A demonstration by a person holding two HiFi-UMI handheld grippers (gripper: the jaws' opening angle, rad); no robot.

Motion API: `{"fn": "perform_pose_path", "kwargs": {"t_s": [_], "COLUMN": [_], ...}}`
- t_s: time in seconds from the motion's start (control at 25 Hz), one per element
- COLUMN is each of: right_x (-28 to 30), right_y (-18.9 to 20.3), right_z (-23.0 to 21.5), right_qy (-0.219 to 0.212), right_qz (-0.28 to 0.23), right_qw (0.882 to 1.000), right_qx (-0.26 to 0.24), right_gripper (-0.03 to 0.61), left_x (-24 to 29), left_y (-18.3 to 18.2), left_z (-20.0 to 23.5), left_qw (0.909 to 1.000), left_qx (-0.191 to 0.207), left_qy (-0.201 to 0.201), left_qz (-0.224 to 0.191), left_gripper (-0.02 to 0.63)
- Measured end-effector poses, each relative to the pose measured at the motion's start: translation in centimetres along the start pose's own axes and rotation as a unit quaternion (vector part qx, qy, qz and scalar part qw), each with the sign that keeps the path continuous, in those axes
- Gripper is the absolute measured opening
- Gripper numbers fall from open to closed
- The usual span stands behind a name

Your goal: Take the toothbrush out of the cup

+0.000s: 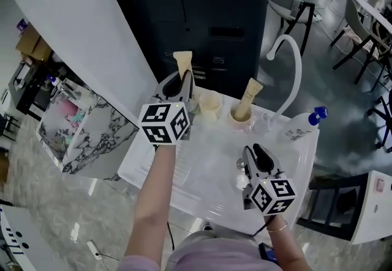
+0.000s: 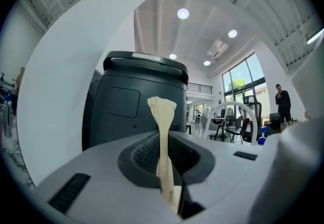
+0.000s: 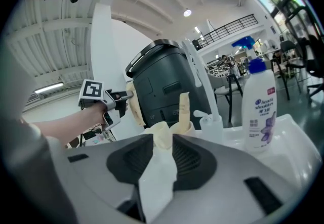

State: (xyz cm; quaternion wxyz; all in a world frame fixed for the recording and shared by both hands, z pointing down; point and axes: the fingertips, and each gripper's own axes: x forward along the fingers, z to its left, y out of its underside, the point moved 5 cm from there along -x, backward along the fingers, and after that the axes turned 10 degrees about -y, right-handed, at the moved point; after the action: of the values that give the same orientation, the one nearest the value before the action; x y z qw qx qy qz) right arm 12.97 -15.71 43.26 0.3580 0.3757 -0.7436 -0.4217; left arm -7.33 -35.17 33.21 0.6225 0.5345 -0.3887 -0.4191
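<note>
Your left gripper: jaws closing, pads pinching the toothbrush, which stands upright between them, out of the cup just right of those fingertips. Your right gripper: jaws apart, gripping nothing.

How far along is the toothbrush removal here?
Done: the left cup looks empty. In hand: one toothbrush sits in the left hand-held gripper, jaws closing on it, above the cups. Left: likely setting it down; a second toothbrush stands in the right cup.
</note>
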Motion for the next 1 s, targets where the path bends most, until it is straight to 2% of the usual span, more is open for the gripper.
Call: {"fn": "perform_pose_path", "kwargs": {"t_s": [0.24, 0.6, 0.8, 1.0], "right_x": [1.1, 2.8, 3.9, 5.0], "right_y": [0.2, 1.4, 2.4, 3.6], "right_z": [2.8, 6.8, 8.7, 10.1], "right_qy": [-0.044, -0.094, -0.114, -0.133], "right_qz": [0.006, 0.025, 0.04, 0.055], "right_qw": [0.999, 0.995, 0.992, 0.989], "right_qx": [-0.007, -0.017, -0.024, -0.029], "right_gripper": [0.109, 0.106, 0.106, 0.106], "left_x": [-5.8, -13.9, -16.8, -18.2], "left_y": [-0.2, 1.5, 3.6, 6.4], "left_z": [4.3, 9.8, 11.3, 11.7], "left_qw": [0.9988, 0.9919, 0.9872, 0.9804], "left_qx": [0.002, 0.012, 0.029, 0.059], "left_qy": [-0.049, -0.124, -0.144, -0.145], "left_qz": [0.003, 0.024, 0.061, 0.12], "left_gripper": [0.031, 0.029, 0.029, 0.029]}}
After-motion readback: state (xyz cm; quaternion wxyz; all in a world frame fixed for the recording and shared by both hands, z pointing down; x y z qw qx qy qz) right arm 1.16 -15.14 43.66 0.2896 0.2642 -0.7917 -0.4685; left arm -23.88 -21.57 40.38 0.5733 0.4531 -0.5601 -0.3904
